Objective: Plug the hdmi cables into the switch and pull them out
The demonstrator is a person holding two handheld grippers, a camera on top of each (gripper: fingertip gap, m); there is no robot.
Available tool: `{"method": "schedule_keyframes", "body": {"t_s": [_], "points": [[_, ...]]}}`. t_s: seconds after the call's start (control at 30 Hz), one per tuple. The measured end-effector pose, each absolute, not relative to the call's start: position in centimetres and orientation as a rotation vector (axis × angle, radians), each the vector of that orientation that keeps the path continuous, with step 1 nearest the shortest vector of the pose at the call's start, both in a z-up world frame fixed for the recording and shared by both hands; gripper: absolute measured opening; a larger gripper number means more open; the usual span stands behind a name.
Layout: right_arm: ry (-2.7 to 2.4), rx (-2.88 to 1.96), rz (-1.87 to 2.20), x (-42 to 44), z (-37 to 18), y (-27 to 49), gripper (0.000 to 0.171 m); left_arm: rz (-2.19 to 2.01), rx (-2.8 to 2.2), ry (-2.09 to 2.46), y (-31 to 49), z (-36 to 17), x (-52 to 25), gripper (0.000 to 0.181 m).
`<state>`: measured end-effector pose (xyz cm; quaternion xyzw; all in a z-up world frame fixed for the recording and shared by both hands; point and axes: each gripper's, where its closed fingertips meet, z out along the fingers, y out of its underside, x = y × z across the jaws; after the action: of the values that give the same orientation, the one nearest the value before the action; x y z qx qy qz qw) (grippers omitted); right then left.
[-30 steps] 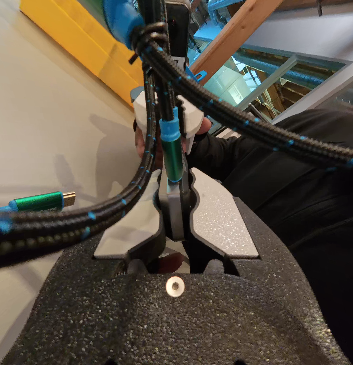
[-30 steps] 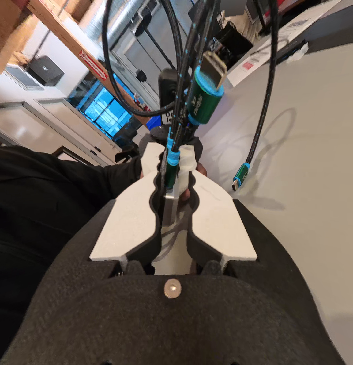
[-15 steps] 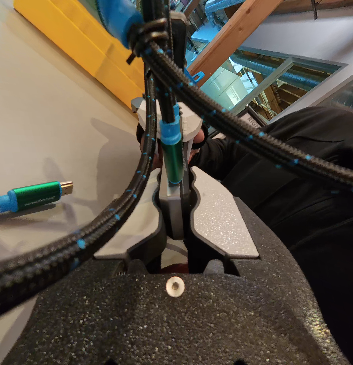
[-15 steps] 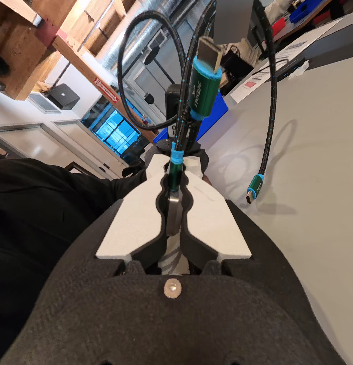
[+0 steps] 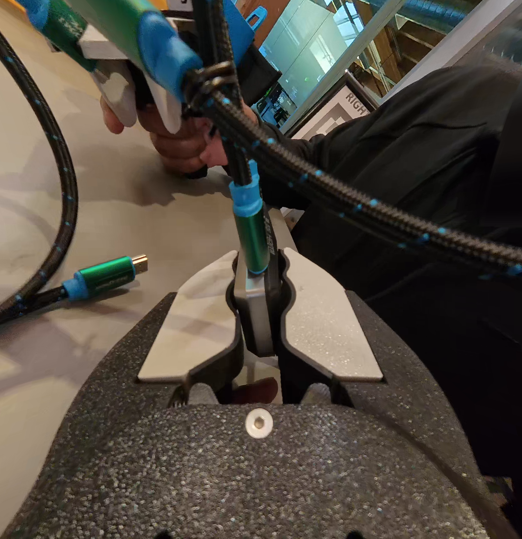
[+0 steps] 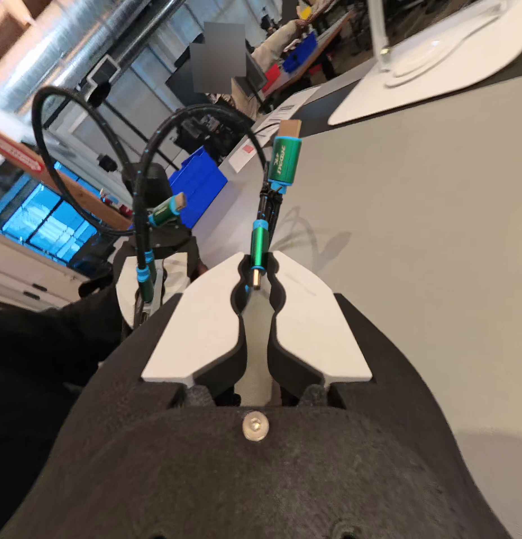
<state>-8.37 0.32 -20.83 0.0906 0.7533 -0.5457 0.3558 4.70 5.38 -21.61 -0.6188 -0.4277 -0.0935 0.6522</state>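
Observation:
My left gripper (image 5: pixel 259 258) is shut on the grey HDMI switch (image 5: pixel 255 318), held on edge above the table. One green HDMI plug (image 5: pixel 253 236) sits in the switch's far end. My right gripper (image 6: pixel 258 258) is shut on a second green plug (image 6: pixel 259 246); its bare metal tip (image 6: pixel 256 281) points back at me, out of the switch. In the right wrist view the left gripper with the switch (image 6: pixel 150 306) is to the left. A third plug (image 5: pixel 108 275) lies loose on the table. A fourth plug (image 6: pixel 284 163) is tied to the braided cable bundle.
Black braided cables (image 5: pixel 356 204) loop across both views, close to the grippers. A person's black sleeve (image 5: pixel 429 175) fills the right of the left wrist view. A white mat (image 6: pixel 414 78) and blue bins (image 6: pixel 198 180) lie beyond the grey table (image 6: pixel 414 233). My right fingertips sit around 15 cm from my left ones.
The right gripper has pulled its plug out of the switch and drawn away from the left gripper. The left gripper still holds the switch with the other plug in it.

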Motion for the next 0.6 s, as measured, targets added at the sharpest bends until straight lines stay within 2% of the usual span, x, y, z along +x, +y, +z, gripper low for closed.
{"method": "schedule_keyframes", "body": {"t_s": [0.3, 0.6], "points": [[2.102, 0.335, -1.492, -11.6, -22.1, 0.2, 0.012, -0.192, -1.358, -1.033, 1.8, -21.8, 4.9, 0.023], [2.039, 0.245, -1.64, -11.0, -18.6, 0.8, 0.012, -0.165, -1.288, -1.089, 0.1, -21.8, 4.2, 0.023]]}}
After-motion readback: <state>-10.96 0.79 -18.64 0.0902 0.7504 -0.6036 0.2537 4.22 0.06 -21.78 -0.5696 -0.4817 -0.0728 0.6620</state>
